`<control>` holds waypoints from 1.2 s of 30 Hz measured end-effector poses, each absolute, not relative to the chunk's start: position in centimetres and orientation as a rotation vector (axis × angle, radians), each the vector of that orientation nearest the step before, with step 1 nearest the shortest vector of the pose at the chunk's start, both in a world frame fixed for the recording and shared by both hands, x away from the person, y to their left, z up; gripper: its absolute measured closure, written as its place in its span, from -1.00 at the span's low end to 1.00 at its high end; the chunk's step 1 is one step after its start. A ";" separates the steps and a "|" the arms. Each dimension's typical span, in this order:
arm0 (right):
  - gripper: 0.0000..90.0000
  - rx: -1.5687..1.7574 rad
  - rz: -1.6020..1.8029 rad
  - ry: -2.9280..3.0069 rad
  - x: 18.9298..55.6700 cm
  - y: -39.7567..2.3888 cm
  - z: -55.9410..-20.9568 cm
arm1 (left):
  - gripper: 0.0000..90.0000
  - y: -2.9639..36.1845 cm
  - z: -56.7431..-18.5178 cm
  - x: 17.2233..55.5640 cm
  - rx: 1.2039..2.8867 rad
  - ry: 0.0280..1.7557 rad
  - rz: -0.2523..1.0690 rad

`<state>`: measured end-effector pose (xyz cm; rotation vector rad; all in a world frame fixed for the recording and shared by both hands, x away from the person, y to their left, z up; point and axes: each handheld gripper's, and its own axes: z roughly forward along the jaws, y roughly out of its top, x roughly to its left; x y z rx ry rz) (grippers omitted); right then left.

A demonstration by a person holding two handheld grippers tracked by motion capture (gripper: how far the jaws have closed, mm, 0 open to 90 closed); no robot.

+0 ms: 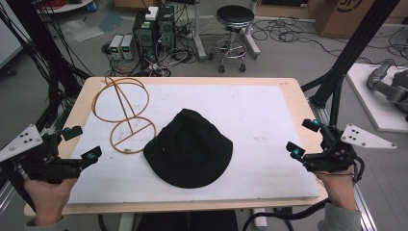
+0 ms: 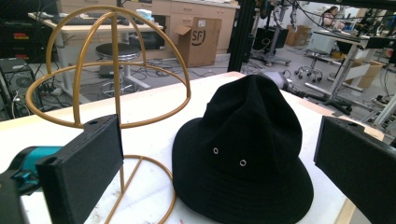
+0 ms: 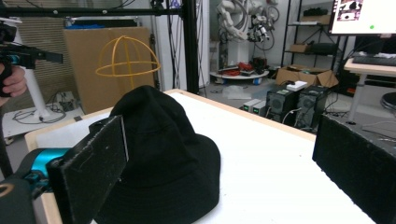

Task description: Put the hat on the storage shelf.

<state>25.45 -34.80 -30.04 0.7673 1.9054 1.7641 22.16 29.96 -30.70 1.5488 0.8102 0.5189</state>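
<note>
The matt black cloth hat [image 1: 189,149] lies by a glossy golden wire stand [image 1: 124,113] on a smooth white, wood-edged table [image 1: 269,120].

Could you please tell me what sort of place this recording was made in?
Most likely a robotics lab or workshop. Desktop computers sit on the floor amid loose cables, a pale robot arm stands in the background, and black frame struts surround the table with the black hat.

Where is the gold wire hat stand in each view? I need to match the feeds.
High view: gold wire hat stand at upper left of the white board.
Left gripper view: upper left, dome behind the left jaw.
Right gripper view: upper left, beyond the hat.
Shared landmark: black bucket hat, beside the stand.
</note>
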 end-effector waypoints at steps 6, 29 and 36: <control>-0.94 0.716 1.759 1.965 26.2 -33.2 -29.5 | -0.96 29.9 -30.8 21.9 1.554 0.810 0.507; -0.94 0.514 1.733 2.173 31.1 -23.8 -28.2 | -0.96 30.4 -30.9 19.5 1.555 0.814 0.514; -0.94 0.470 1.735 2.230 32.3 -20.8 -28.5 | -0.96 30.7 -31.1 18.9 1.552 0.828 0.518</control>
